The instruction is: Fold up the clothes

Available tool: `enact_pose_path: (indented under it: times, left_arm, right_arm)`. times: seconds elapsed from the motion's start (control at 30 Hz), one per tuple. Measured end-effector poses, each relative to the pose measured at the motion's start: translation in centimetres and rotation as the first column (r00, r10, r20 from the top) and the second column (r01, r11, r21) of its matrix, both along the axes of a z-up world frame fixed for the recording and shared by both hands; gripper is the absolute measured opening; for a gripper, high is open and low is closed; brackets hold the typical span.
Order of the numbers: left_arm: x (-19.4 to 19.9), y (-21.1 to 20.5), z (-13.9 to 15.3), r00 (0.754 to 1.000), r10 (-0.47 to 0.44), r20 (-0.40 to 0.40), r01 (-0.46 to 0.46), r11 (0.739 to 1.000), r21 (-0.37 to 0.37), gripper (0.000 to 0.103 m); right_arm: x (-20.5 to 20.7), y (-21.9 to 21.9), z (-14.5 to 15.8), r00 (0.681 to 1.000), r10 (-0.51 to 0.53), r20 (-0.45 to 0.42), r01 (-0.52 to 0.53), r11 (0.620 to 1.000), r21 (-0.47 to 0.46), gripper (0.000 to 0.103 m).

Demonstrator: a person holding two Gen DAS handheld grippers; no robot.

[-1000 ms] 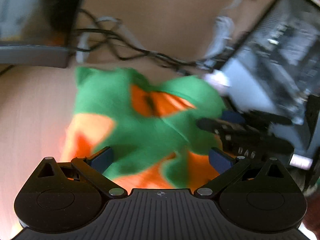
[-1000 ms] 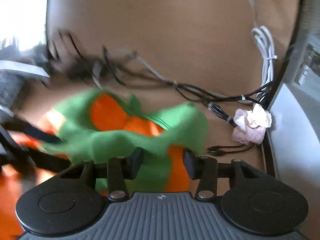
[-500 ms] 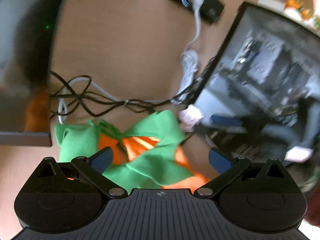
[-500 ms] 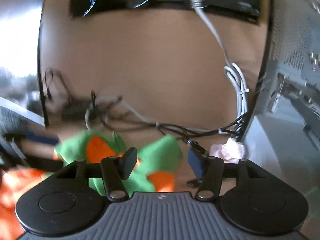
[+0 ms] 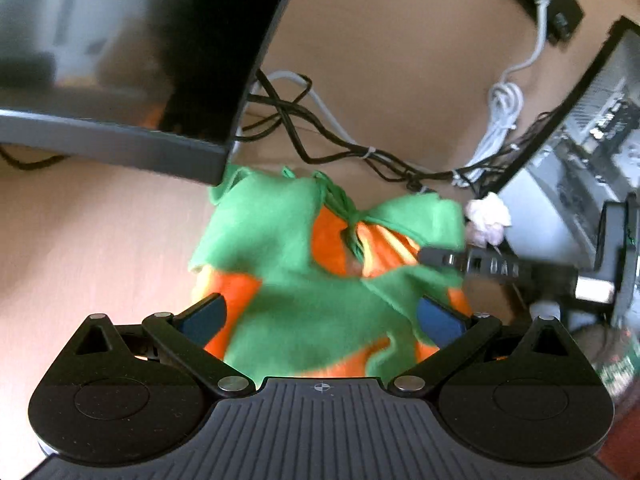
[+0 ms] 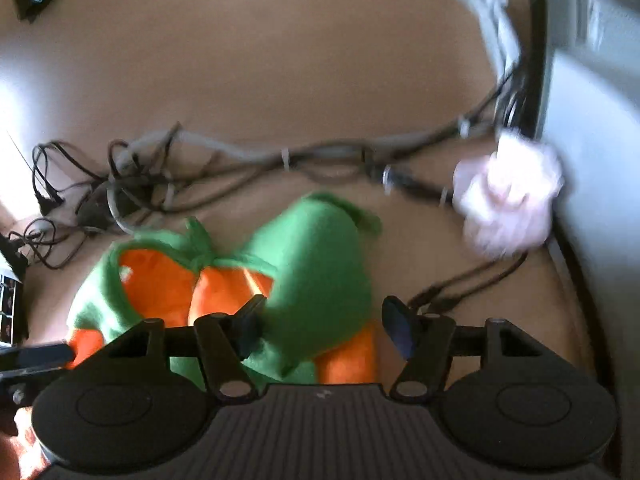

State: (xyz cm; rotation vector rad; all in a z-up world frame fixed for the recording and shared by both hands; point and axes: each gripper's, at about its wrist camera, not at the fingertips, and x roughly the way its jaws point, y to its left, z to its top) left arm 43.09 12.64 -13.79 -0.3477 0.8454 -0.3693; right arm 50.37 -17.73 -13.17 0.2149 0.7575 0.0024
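Garment, green-and-orange fleece, crumpled at lower centre of frame on worktop before cables; left gripper and right gripper both spread, empty, apparently poised for corners.

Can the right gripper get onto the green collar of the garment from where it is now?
Probably yes: the right gripper is open with the green collar directly ahead, nothing between; the cables lie beyond.
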Motion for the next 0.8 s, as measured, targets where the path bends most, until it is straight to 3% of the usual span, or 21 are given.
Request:
enact_pose_path:
  times: [0.07, 0.13, 0.27, 0.33, 0.43, 0.57, 0.63, 0.67, 0.8]
  left_arm:
    - [-1.5, 0.3, 0.2, 1.0, -0.009, -0.017, 0.009, 0.999, -0.031, 0.103]
    - [-2.9, 0.5, 0.3, 0.999, -0.017, -0.041, 0.015, 0.998, -0.057, 0.103]
    - [-5.0, 0.4, -0.4, 0.996, -0.03, -0.083, 0.024, 0.997, -0.069, 0.103]
    - [-5.9, 0.7, -0.6, 0.995, -0.026, -0.093, 0.02, 0.998, -0.062, 0.103]
    - [-7.1, 1.4, -0.3, 0.995, -0.022, -0.102, 0.015, 0.998, -0.068, 0.103]
    - [-8.3, 2.9, 0.3, 0.994, 0.01, -0.105, -0.02, 0.995, -0.099, 0.103]
    - [-8.6, 3.9, 0.5, 0.993, 0.036, -0.113, -0.049, 0.992, -0.118, 0.103]
    - [-8.7, 4.4, 0.6, 0.992, 0.049, -0.118, -0.063, 0.991, -0.122, 0.103]
    - [-8.7, 6.2, 1.4, 0.988, 0.084, -0.127, -0.1, 0.988, -0.12, 0.103]
  right_arm:
    - [-1.0, 1.7, 2.3, 0.99, 0.064, 0.126, -0.049, 0.992, -0.116, 0.064]
    - [-1.0, 3.9, 3.7, 0.969, 0.164, 0.182, -0.119, 0.964, -0.237, 0.064]
    - [1.5, 7.3, 2.4, 0.926, 0.374, 0.054, -0.345, 0.895, -0.281, 0.07]
    - [2.8, 8.3, 0.9, 0.915, 0.403, 0.011, -0.381, 0.873, -0.305, 0.07]
    - [5.3, 8.1, -0.8, 0.918, 0.395, -0.031, -0.388, 0.88, -0.274, 0.069]
    - [7.3, 7.7, -2.7, 0.919, 0.388, -0.072, -0.394, 0.896, -0.207, 0.062]
    - [7.8, 7.9, -3.1, 0.914, 0.4, -0.063, -0.405, 0.902, -0.15, 0.042]
    - [7.6, 8.1, -2.8, 0.912, 0.407, -0.056, -0.41, 0.901, -0.138, 0.025]
    - [4.5, 9.0, -0.2, 0.916, 0.4, 0.012, -0.396, 0.91, -0.122, 0.019]
